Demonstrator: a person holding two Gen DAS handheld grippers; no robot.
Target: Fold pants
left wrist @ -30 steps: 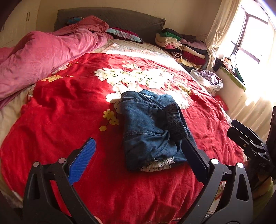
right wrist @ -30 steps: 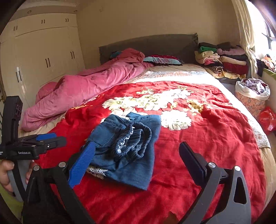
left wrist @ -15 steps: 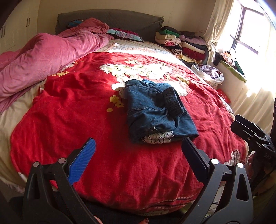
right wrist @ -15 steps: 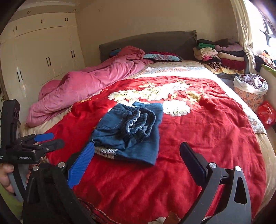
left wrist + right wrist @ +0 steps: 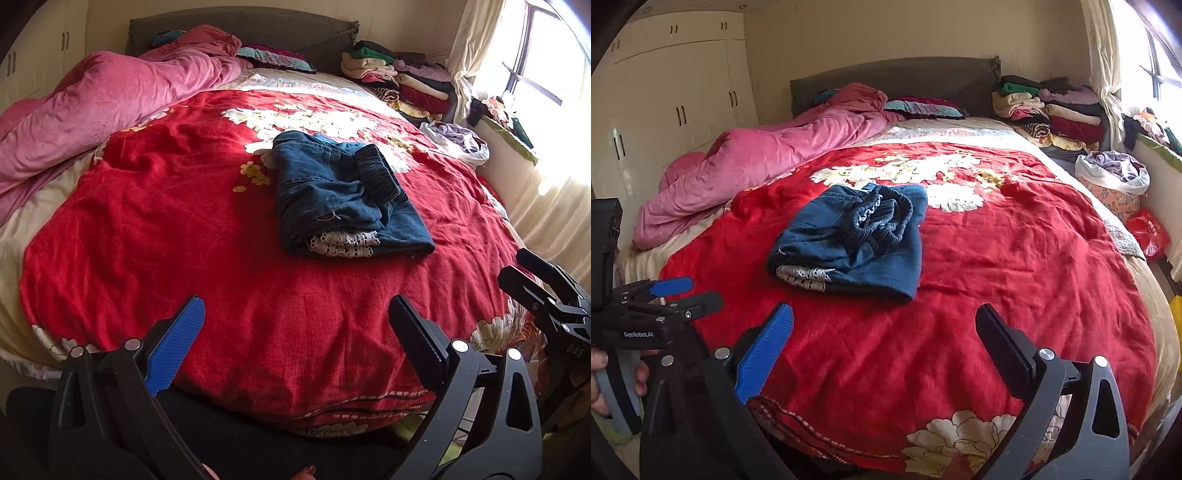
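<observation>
In the left wrist view, a pair of blue denim pants (image 5: 343,199) was seen folded into a compact, roughly square bundle at the centre of the frame, laid on a red floral bedspread (image 5: 166,229). A dark ribbed elastic waistband (image 5: 376,171) was turned up on top of the bundle, and white lace trim (image 5: 343,243) was exposed at its near edge. The left gripper (image 5: 295,332) was held at the bottom of the frame with its jaws spread wide and nothing between them, well apart from the pants. A pink duvet (image 5: 103,99) was heaped at the upper left, and stacked clothes (image 5: 399,77) were piled at the upper right.

In the right wrist view, the pants (image 5: 849,240) were shown left of centre, the gathered waistband (image 5: 882,221) bunched on top and the lace trim (image 5: 803,275) visible at the lower left corner of the bundle. The right gripper (image 5: 884,336) was held low in the frame, likewise wide open and empty, clear of the denim. The left gripper (image 5: 685,293) was caught at the left edge, gripped by a hand (image 5: 598,376). A laundry basket (image 5: 1112,177) was seen at the right.
</observation>
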